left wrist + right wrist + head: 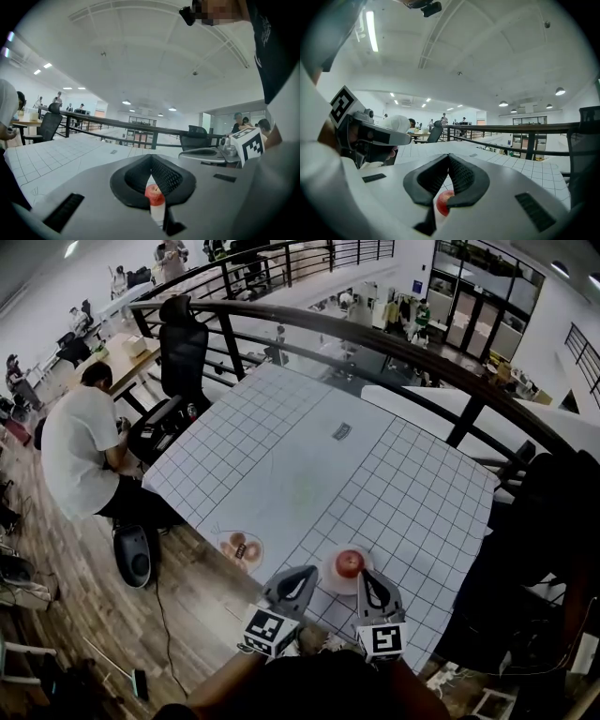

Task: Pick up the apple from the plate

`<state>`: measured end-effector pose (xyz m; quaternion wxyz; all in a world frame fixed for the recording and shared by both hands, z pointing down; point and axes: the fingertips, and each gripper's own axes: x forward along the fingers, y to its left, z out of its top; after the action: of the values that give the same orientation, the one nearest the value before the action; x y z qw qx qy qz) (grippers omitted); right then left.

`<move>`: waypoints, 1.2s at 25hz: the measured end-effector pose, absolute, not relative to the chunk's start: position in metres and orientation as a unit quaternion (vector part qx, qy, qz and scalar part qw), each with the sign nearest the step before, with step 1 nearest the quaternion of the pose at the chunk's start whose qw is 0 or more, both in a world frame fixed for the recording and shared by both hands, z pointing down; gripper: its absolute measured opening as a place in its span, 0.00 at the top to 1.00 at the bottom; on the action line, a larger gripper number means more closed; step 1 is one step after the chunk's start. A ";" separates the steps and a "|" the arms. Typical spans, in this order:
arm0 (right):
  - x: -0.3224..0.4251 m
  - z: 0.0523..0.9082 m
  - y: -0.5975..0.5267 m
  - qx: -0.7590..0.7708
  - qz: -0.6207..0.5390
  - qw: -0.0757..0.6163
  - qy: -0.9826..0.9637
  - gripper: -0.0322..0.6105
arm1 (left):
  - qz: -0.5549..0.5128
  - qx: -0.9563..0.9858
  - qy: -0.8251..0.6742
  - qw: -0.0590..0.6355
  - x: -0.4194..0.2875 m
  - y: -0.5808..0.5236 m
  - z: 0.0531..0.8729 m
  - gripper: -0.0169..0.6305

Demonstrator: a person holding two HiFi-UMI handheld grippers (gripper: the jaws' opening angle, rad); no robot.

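Gridded table [281, 456] holds plate [327, 584] and apple [350, 562] at its near edge; left claw [311, 571], right claw [362, 575] closed.

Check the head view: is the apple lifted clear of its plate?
No, the apple sits on the white plate, which rests on the gridded table.

The apple [350, 562] sits on a plate [336, 585] near the table's [281, 456] front edge, right of another plate [226, 553].

The apple [350, 563] is red, its plate [329, 580] white, the table [281, 456] white with a dark grid.
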<state>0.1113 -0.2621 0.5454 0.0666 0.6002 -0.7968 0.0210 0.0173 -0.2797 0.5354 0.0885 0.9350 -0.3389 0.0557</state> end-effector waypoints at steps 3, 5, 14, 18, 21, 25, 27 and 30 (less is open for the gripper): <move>0.115 0.553 -0.263 0.594 0.020 0.081 -0.800 0.91 | 0.054 0.932 -0.347 0.088 0.018 -0.288 0.535 0.94; 0.115 0.559 -0.264 0.591 0.028 0.087 -0.801 0.91 | 0.059 0.932 -0.349 0.083 0.019 -0.291 0.536 0.94; 0.112 0.589 -0.270 0.572 0.071 0.128 -0.807 0.70 | 0.075 0.931 -0.346 0.084 0.025 -0.295 0.546 0.94; 0.112 0.603 -0.271 0.565 0.088 0.139 -0.809 0.61 | 0.080 0.928 -0.353 0.091 0.023 -0.292 0.550 0.94; 0.113 0.620 -0.275 0.558 0.105 0.153 -0.809 0.54 | 0.084 0.926 -0.356 0.091 0.021 -0.292 0.553 0.94; 0.107 0.641 -0.282 0.541 0.131 0.170 -0.813 0.45 | 0.091 0.923 -0.361 0.095 0.017 -0.292 0.558 0.94; 0.106 0.651 -0.285 0.536 0.146 0.181 -0.812 0.40 | 0.093 0.922 -0.363 0.096 0.017 -0.292 0.560 0.94; 0.104 0.669 -0.288 0.530 0.165 0.203 -0.806 0.35 | 0.094 0.920 -0.368 0.098 0.015 -0.293 0.562 0.94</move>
<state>0.1044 -0.2875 0.6691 0.2033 0.5303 -0.8064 0.1648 0.0151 -0.2929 0.5617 0.0979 0.9200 -0.3676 0.0938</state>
